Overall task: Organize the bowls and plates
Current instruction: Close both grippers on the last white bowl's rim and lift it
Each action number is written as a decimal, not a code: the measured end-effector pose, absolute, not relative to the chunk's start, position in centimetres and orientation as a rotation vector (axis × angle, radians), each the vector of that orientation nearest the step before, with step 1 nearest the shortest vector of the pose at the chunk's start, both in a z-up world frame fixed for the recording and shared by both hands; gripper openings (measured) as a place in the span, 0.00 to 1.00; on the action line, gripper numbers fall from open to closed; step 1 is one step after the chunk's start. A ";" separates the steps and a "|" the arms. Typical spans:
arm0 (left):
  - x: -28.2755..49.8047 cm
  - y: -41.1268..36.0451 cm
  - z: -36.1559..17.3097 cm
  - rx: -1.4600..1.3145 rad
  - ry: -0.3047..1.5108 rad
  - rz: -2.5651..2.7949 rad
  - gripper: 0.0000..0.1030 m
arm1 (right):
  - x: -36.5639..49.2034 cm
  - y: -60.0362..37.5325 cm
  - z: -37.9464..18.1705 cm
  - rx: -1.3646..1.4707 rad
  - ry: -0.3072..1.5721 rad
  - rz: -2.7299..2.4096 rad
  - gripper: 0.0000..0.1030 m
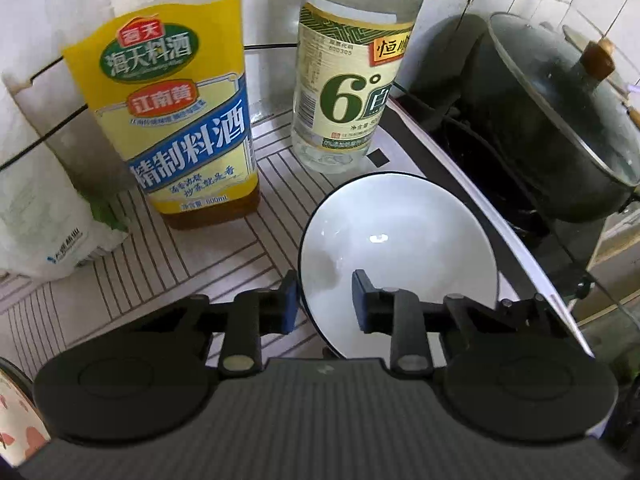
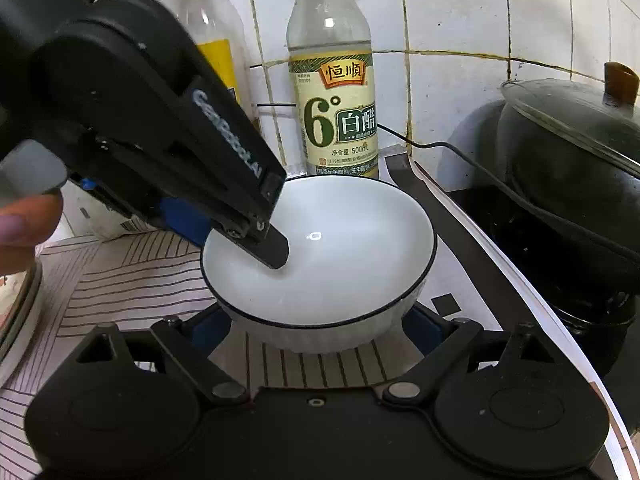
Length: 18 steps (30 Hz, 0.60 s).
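Left gripper point(image 1: 325, 300) straddles the rim of the white bowl point(image 2: 320, 248), one finger inside, one outside; can't tell if the pads pinch it. Right gripper point(image 2: 316, 328) spread wide around the bowl's base, no squeeze visible. Bowl sits on the striped mat point(image 1: 208, 252). Behind: vinegar bottle point(image 2: 336, 112) labelled "恒顺 6° 白醋 500mL", cooking wine bottle point(image 1: 176, 120) "海天料酒 精制料酒". Lidded black pot point(image 2: 572, 176) to the right.

— What is seen behind the counter?
— A wall point(image 2: 460, 8) of white tiles with stained grout is seen.
— And underneath?
— A striped mat point(image 1: 168, 264) is laid on the counter; a stove point(image 2: 500, 216) is set beside it.
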State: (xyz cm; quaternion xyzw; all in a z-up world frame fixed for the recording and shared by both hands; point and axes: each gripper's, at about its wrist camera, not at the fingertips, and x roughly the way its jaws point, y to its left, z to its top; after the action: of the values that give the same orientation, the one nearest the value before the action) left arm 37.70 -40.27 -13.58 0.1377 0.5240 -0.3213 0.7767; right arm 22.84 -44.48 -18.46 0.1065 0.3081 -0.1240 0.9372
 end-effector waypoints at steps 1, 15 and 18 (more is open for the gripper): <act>37.6 -40.4 -13.6 0.310 1.128 -0.693 0.20 | 23.0 -44.6 -18.6 0.218 0.629 -0.251 0.92; 35.3 -39.4 -12.0 0.416 1.141 -0.698 0.17 | 21.6 -43.8 -18.5 0.249 0.602 -0.233 0.91; 34.3 -38.9 -11.4 0.450 1.131 -0.704 0.16 | 20.8 -43.4 -17.9 0.254 0.590 -0.217 0.90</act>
State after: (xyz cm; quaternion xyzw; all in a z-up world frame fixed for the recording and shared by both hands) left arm 34.32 -38.93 -11.37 0.2069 0.5199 -0.3235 0.7630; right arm 20.80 -43.44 -17.95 0.1247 0.2896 -0.1063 0.9430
